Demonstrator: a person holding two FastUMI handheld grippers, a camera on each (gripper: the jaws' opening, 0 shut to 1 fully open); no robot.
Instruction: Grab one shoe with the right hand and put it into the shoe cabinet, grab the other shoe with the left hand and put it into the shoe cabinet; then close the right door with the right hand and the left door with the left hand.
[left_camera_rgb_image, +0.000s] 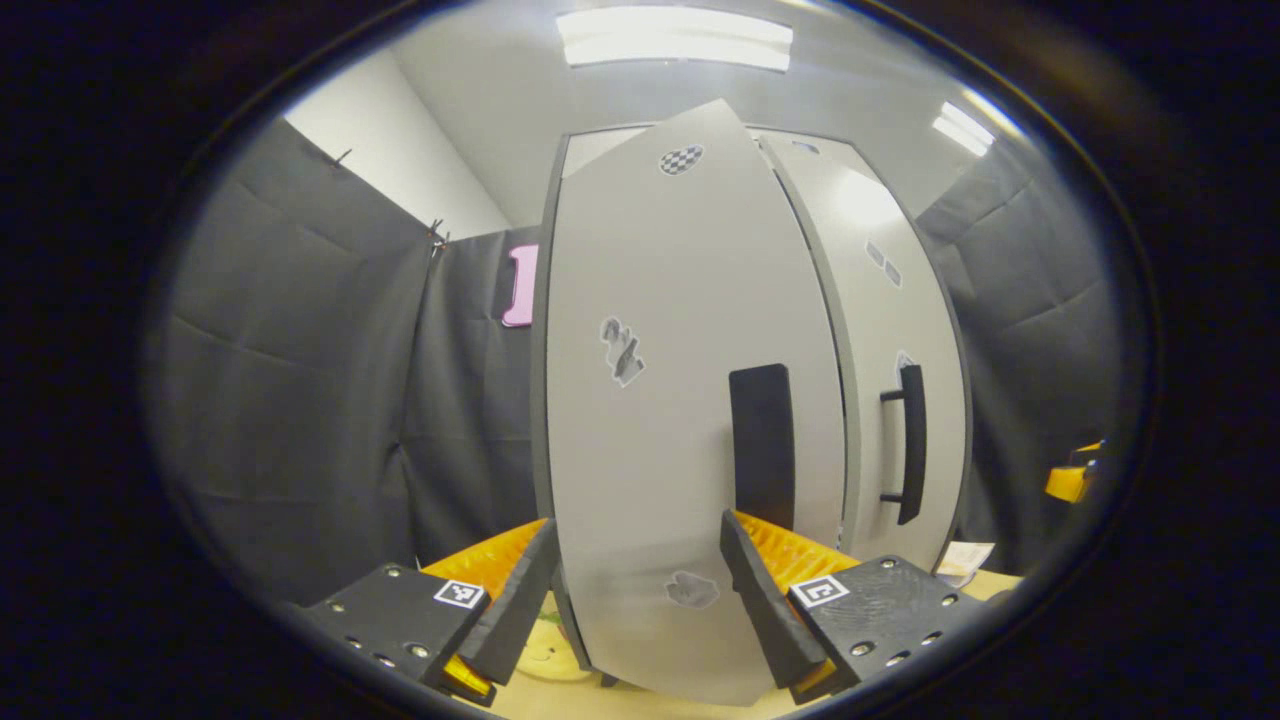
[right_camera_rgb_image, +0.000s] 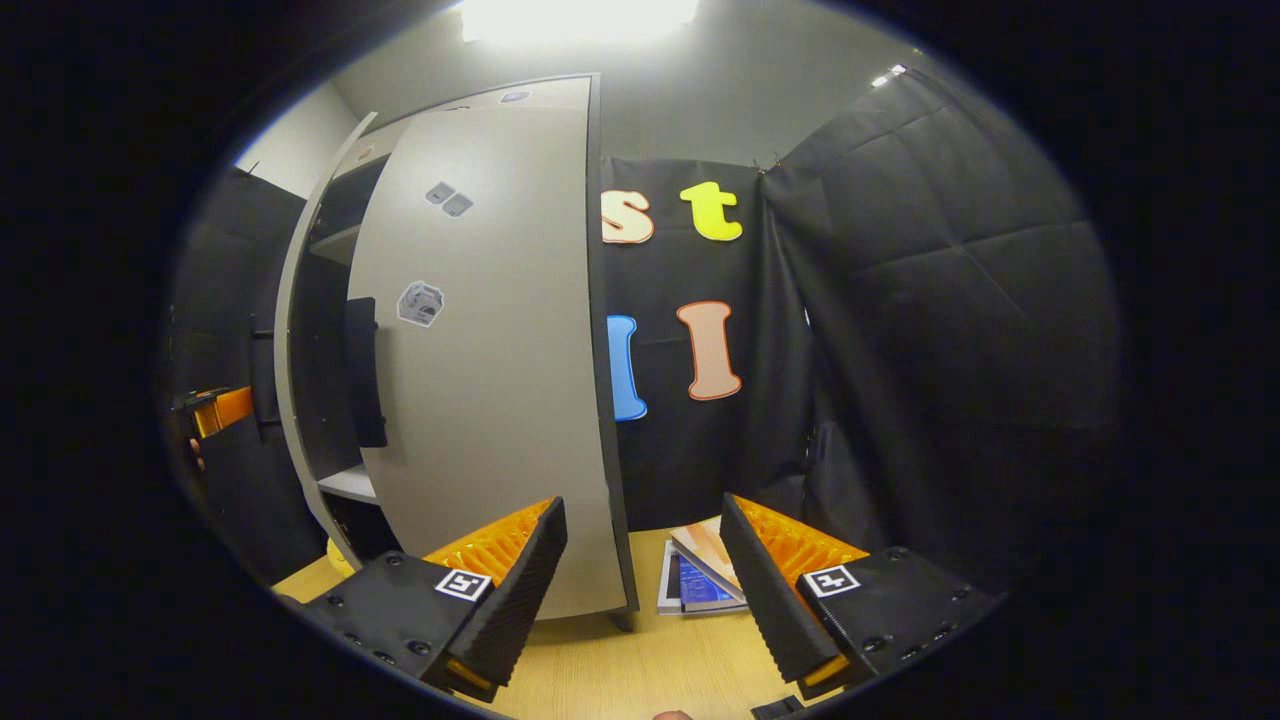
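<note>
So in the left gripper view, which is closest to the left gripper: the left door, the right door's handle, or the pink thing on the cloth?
1. Left door: right ahead of the open left gripper.
2. Right door's handle: farther back, to the right.
3. Pink thing: on the cloth wall behind, to the left.

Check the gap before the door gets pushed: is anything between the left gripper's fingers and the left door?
Nothing. In the left gripper view, the left gripper is open and straddles the left door directly, with no object between.
</note>
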